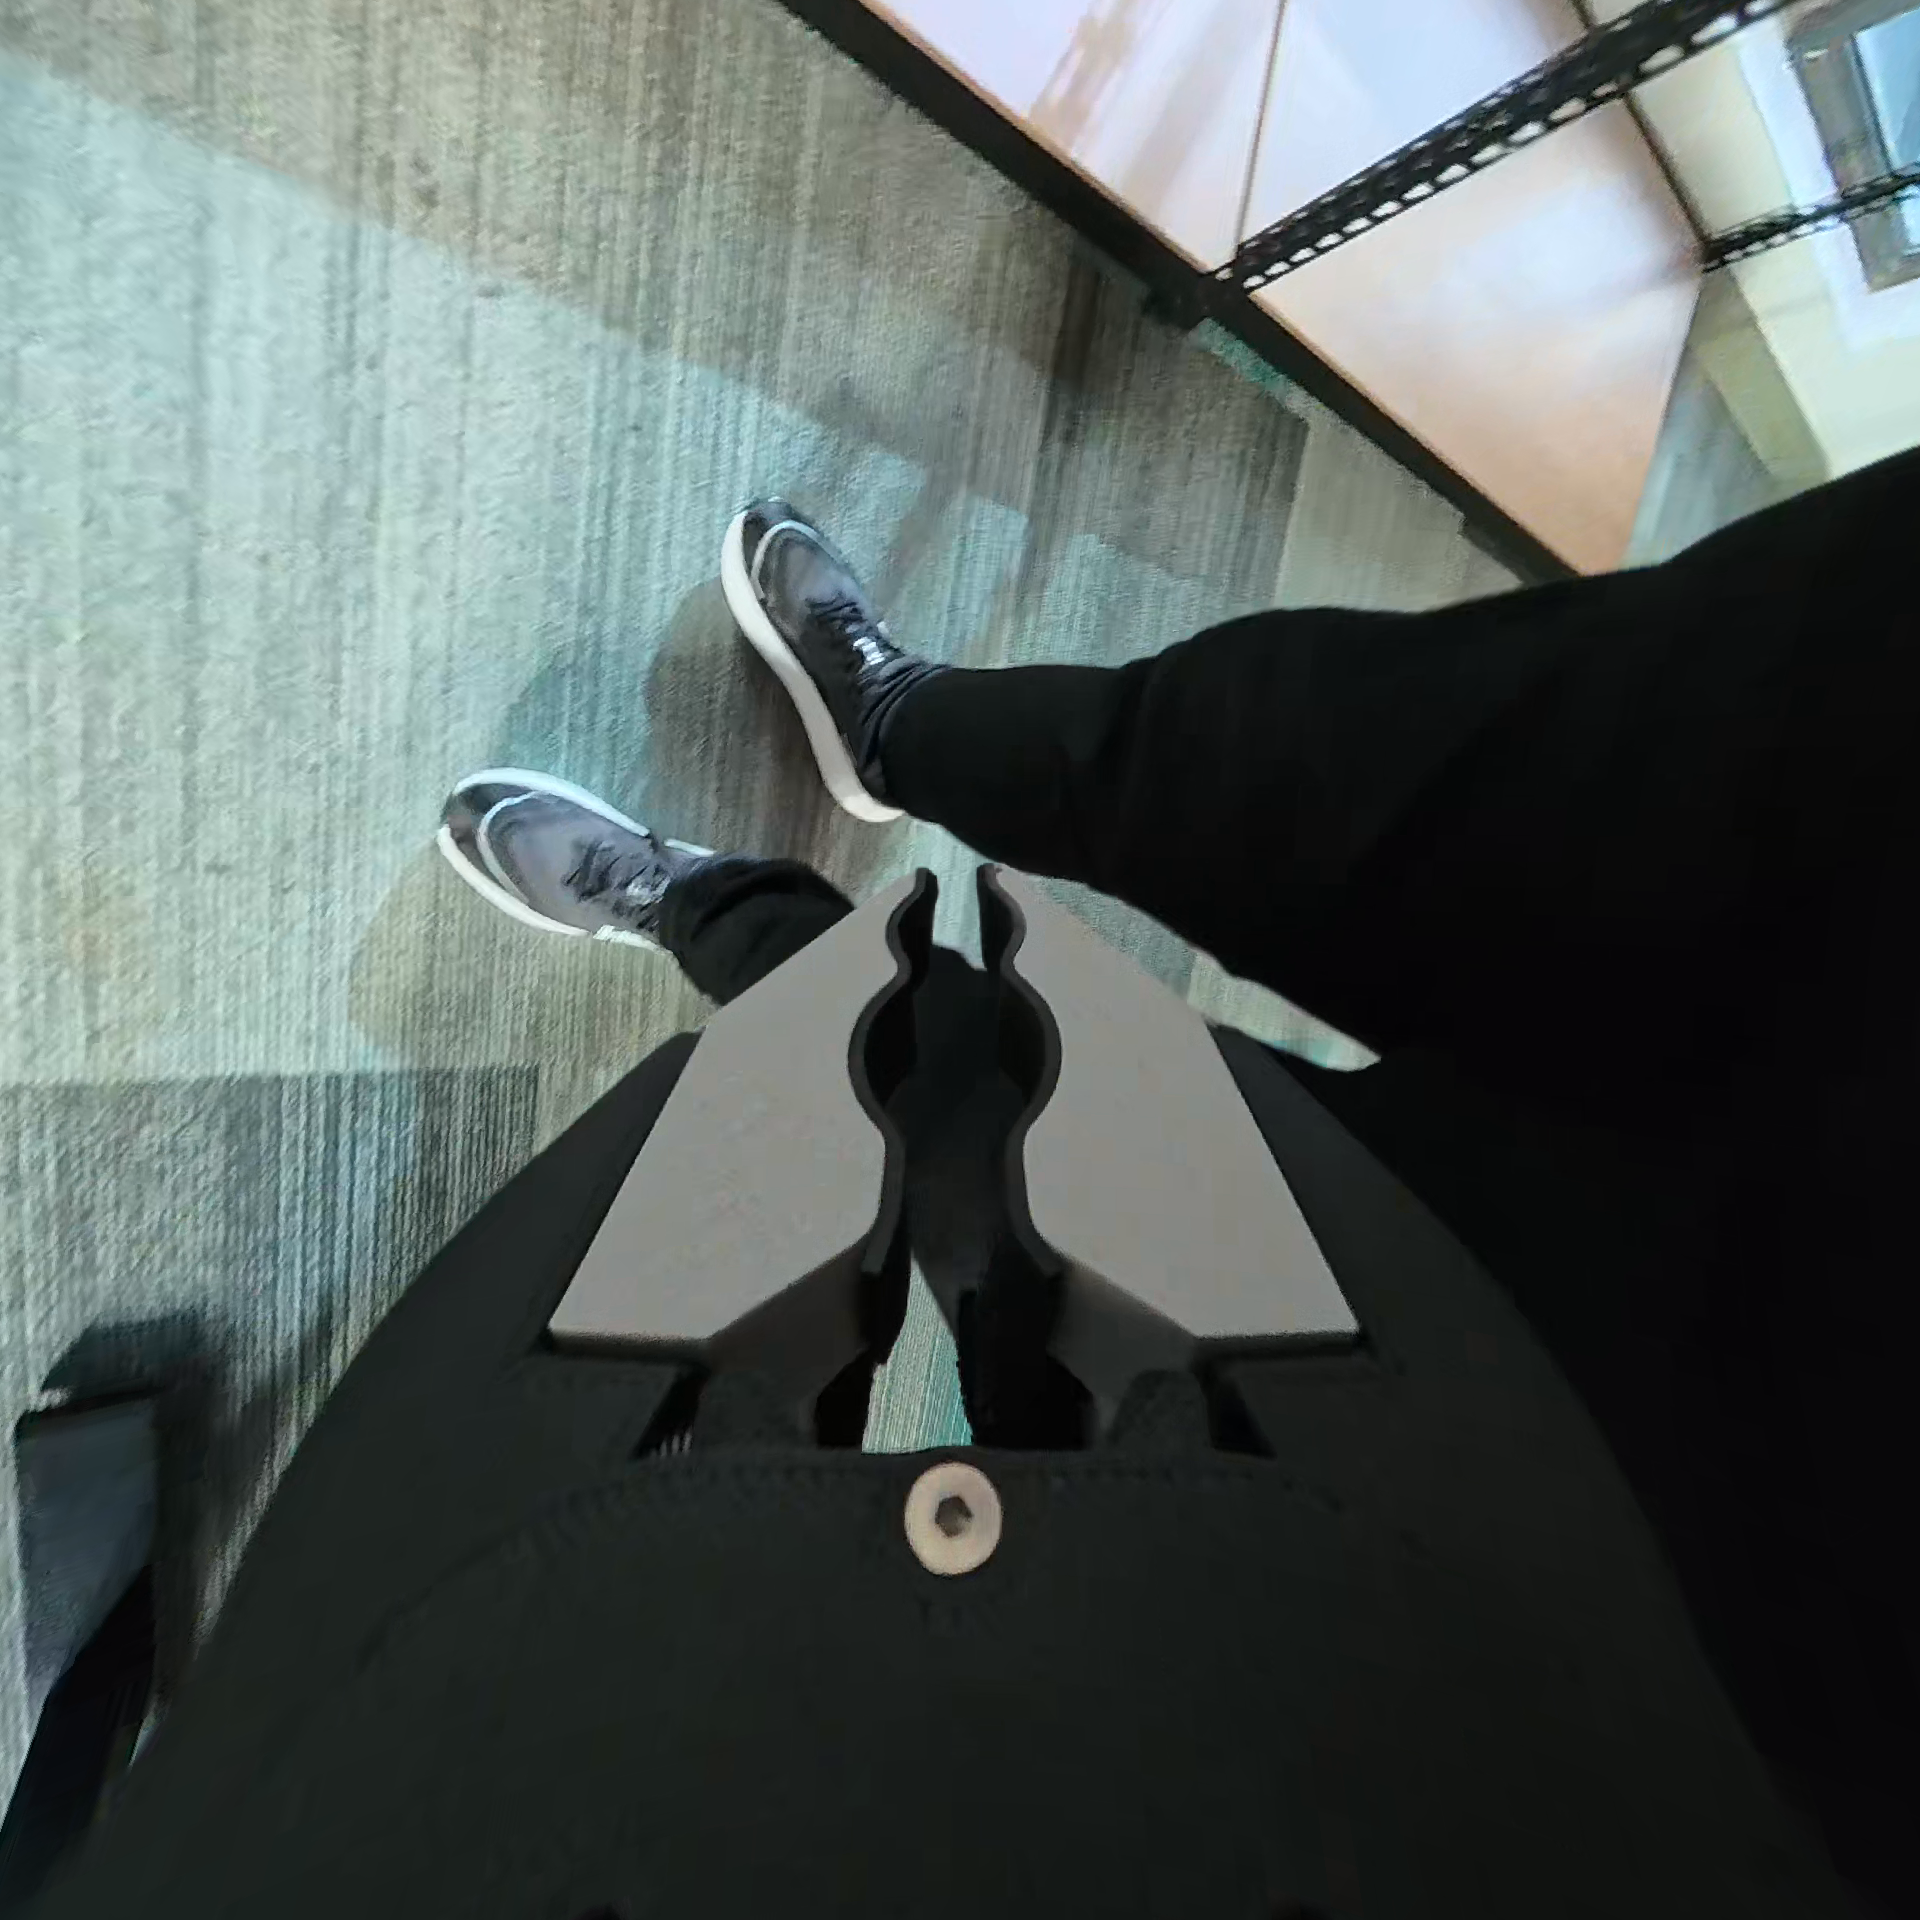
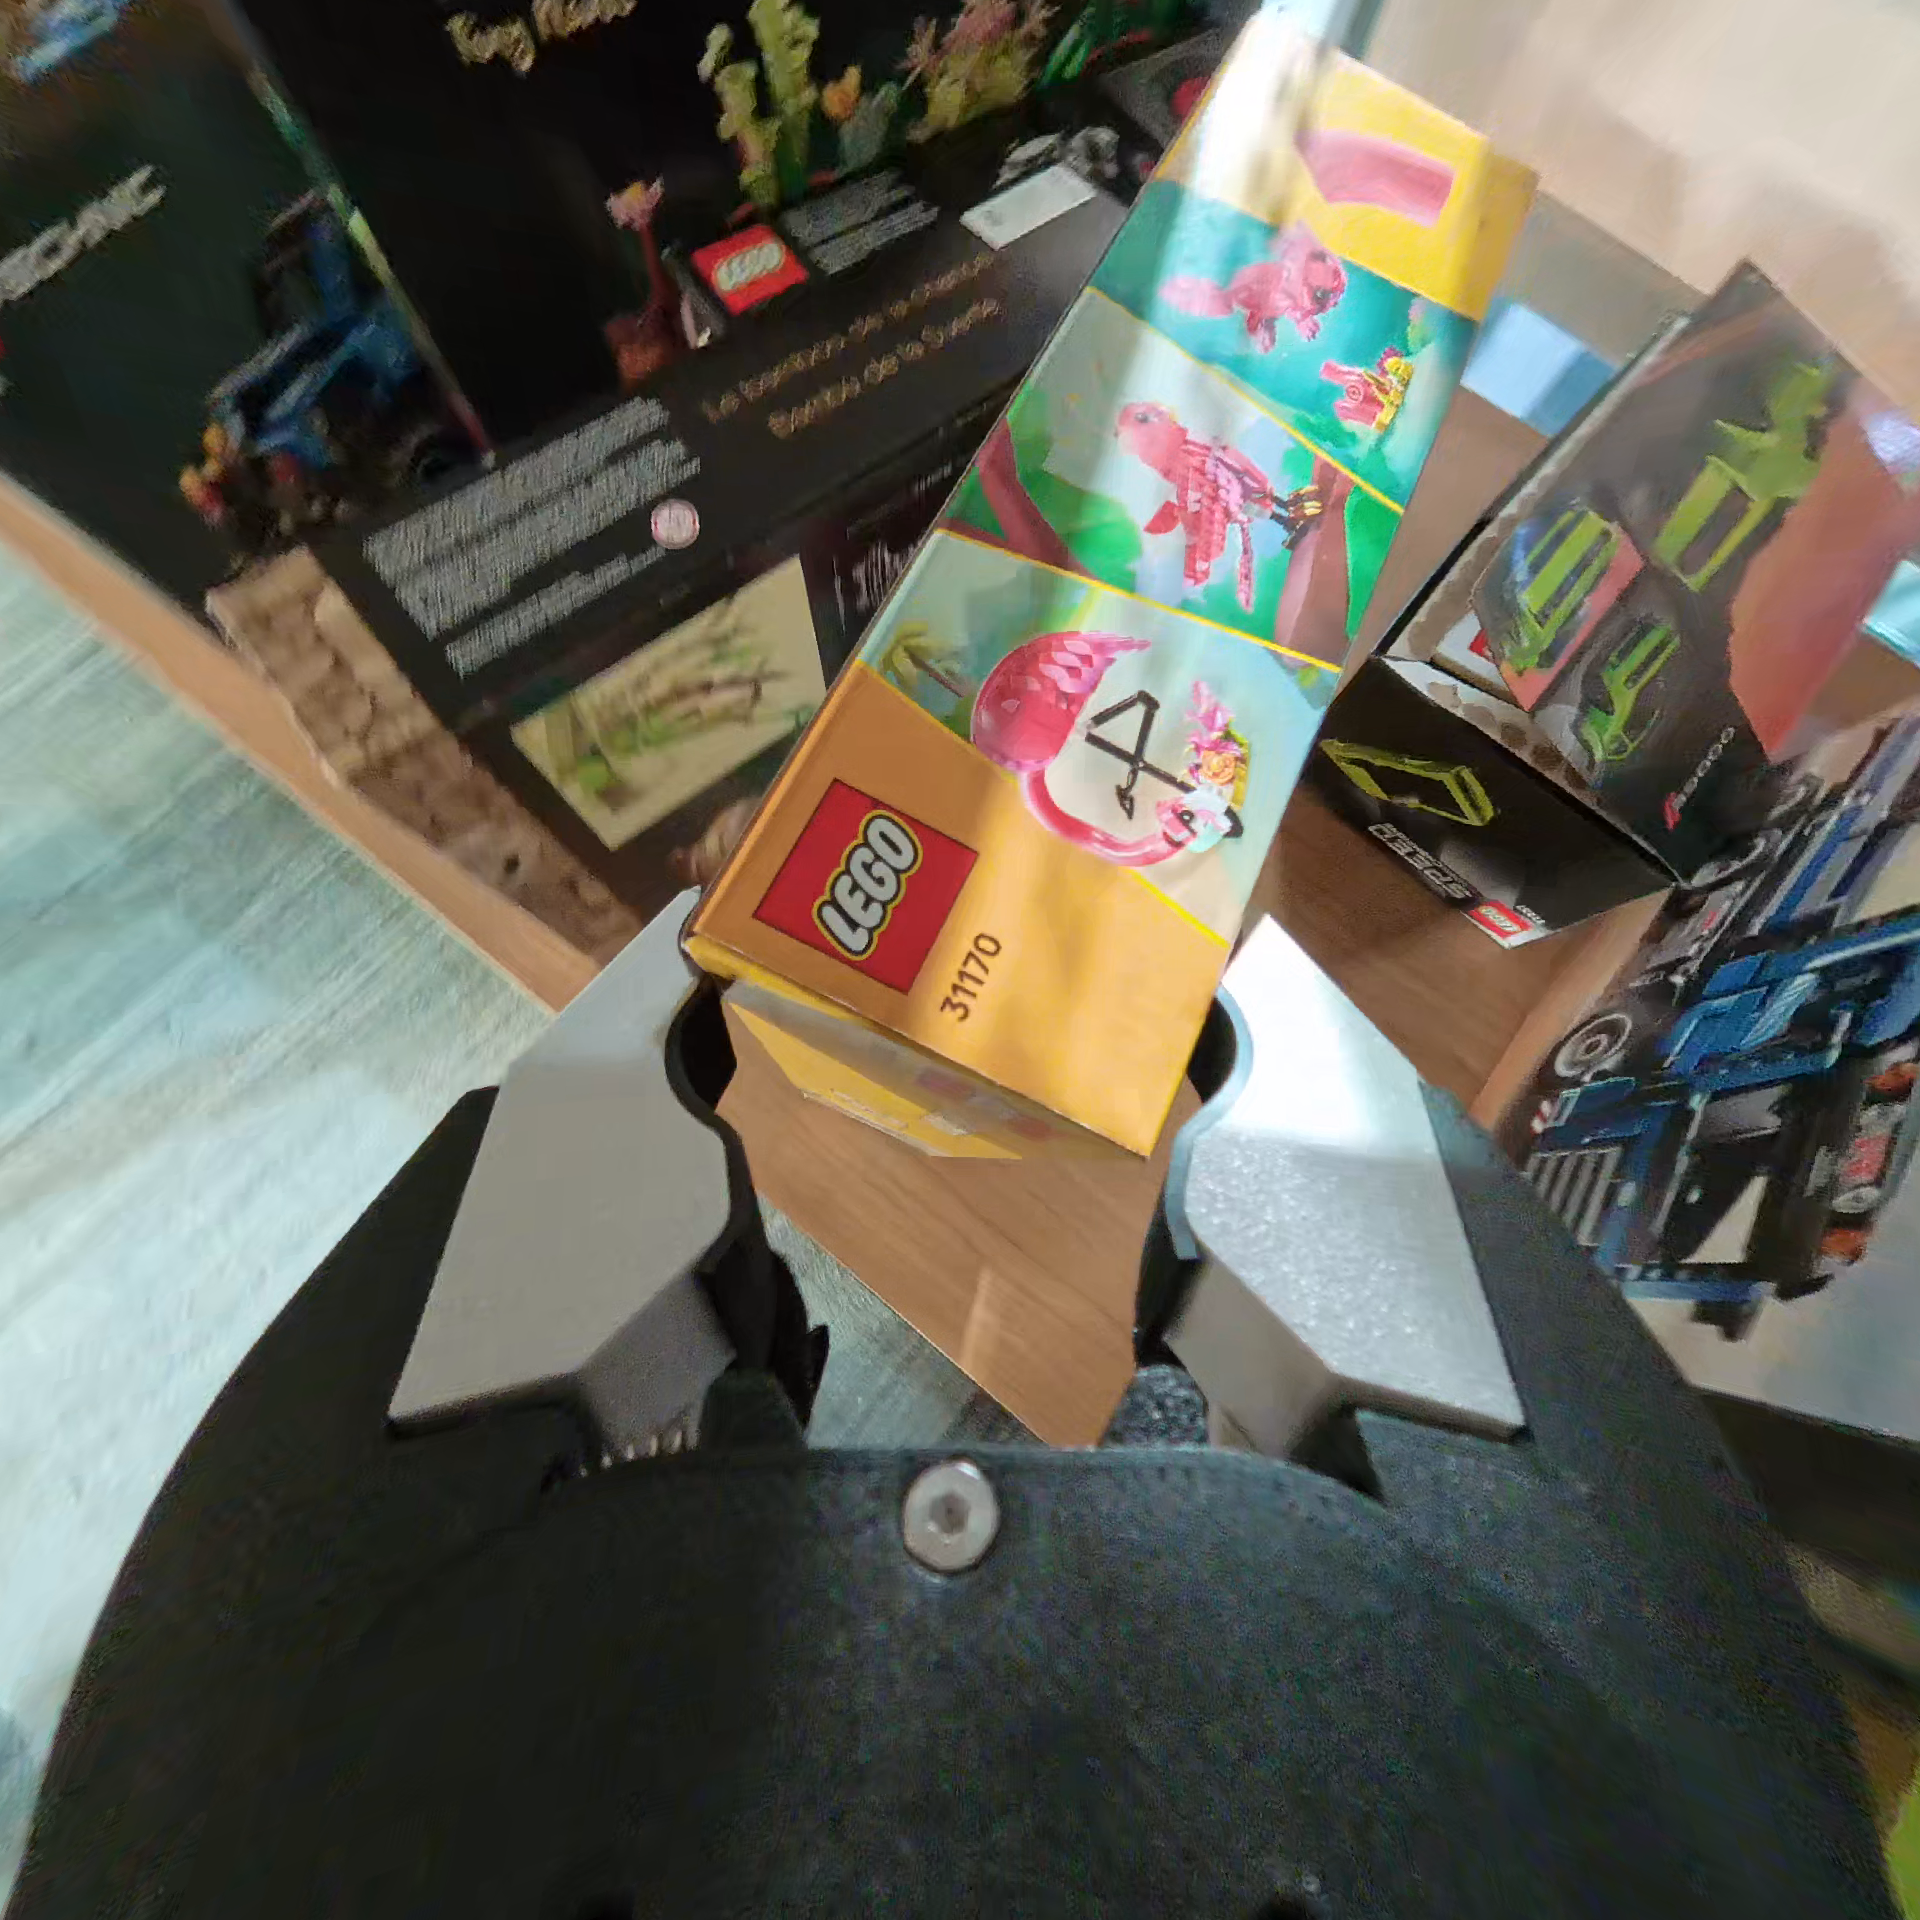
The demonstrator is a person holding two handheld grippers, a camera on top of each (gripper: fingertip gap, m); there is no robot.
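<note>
Clamped in the right hand-held gripper (image 2: 961,997), a yellow toy box (image 2: 1091,665) with pink birds on it tilts over a wooden bench (image 2: 997,1278), its sides pressed by both fingers. Dark boxes (image 2: 499,416) and a blue truck box (image 2: 1745,1091) stand around it. Only the left view shows the grey-green carpet (image 1: 312,520), a person's two shoes (image 1: 810,644) and dark trousers; there the left hand-held gripper (image 1: 956,894) hangs bare, its tips slightly apart.
</note>
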